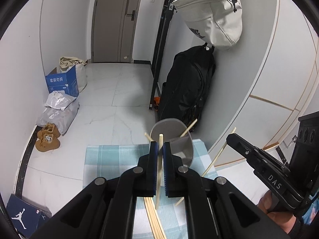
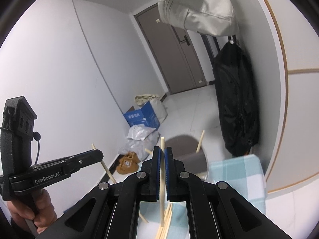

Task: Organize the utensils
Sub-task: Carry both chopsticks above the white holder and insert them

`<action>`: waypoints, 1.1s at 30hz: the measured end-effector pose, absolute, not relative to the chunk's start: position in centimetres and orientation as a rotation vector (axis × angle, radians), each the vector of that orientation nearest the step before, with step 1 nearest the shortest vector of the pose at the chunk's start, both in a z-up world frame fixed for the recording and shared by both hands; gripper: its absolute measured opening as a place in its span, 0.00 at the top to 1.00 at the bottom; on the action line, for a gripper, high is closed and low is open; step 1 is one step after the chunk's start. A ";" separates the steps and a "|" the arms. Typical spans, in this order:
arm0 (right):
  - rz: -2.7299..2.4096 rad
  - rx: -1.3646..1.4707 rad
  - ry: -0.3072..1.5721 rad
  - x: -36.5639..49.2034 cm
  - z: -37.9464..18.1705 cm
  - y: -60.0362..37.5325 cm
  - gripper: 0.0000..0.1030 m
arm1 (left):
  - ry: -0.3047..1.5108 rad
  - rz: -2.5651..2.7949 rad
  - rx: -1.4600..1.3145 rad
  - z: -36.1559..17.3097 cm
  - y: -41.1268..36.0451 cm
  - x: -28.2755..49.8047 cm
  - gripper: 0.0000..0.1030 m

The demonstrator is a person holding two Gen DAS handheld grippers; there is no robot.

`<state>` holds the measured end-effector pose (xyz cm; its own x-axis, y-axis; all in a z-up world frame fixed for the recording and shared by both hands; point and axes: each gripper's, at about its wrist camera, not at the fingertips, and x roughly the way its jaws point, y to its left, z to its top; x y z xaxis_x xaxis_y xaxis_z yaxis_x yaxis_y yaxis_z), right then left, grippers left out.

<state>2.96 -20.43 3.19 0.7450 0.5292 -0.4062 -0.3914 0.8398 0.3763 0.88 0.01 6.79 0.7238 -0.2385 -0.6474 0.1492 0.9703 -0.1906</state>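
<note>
My left gripper [image 1: 159, 149] is shut on one wooden chopstick [image 1: 159, 171], held upright above the blue checked cloth [image 1: 111, 159]. My right gripper [image 2: 162, 155] is shut on another chopstick [image 2: 162, 171], also upright. Each gripper shows in the other's view: the right gripper [image 1: 232, 137] with its chopstick [image 1: 218, 153], the left gripper [image 2: 97, 155] with its chopstick [image 2: 104, 165]. A grey holder cup [image 1: 175, 135] stands just beyond the left fingers with chopsticks [image 1: 189, 128] sticking out of it; it also shows in the right wrist view [image 2: 189, 155]. Several loose chopsticks [image 1: 153, 219] lie on the cloth.
The cloth-covered table ends close ahead, with white tiled floor [image 1: 111, 103] below. A black bag [image 1: 187, 87] hangs on the wall to the right, a white bag [image 1: 215, 14] above it. Boxes, parcels and brown shoes [image 1: 47, 137] sit by the left wall.
</note>
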 end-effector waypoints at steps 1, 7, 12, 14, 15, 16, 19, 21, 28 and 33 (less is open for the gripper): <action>0.510 0.278 0.522 3.3 3.7 -20.5 0.97 | 0.728 -0.217 -0.129 7.2 0.0 1.3 0.99; 0.512 0.276 0.493 5.9 5.7 -21.0 0.97 | 0.704 -0.217 -0.123 8.9 -0.6 3.0 0.99; 0.519 0.289 0.472 8.6 7.8 -21.1 0.97 | 0.686 -0.221 -0.144 10.5 -0.6 4.7 0.99; 0.518 0.285 0.461 9.6 8.5 -21.1 0.97 | 0.680 -0.227 -0.157 11.1 -0.7 5.6 0.99; 0.515 0.282 0.454 10.1 8.9 -21.1 0.97 | 0.675 -0.226 -0.160 11.4 -0.7 6.1 0.99; 0.513 0.280 0.450 10.6 9.1 -21.1 0.97 | 0.667 -0.225 -0.160 11.7 -0.7 6.6 0.99; 0.506 0.278 0.442 12.2 9.8 -21.1 0.97 | 0.652 -0.224 -0.159 12.0 -1.0 7.8 0.99; 0.502 0.275 0.434 13.1 9.9 -21.1 0.97 | 0.648 -0.220 -0.160 11.9 -1.2 8.6 0.99; 0.491 0.277 0.447 16.1 8.1 -20.7 0.97 | 0.657 -0.214 -0.183 10.1 -1.2 11.0 0.99; 0.488 0.274 0.477 17.1 6.1 -20.5 0.97 | 0.670 -0.198 -0.193 8.0 -1.0 12.0 0.99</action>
<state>17.08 -20.51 6.12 0.7776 0.5075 -0.3712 -0.3826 0.8503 0.3613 12.04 -1.02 8.03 0.7668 -0.2426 -0.5943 0.1191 0.9635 -0.2396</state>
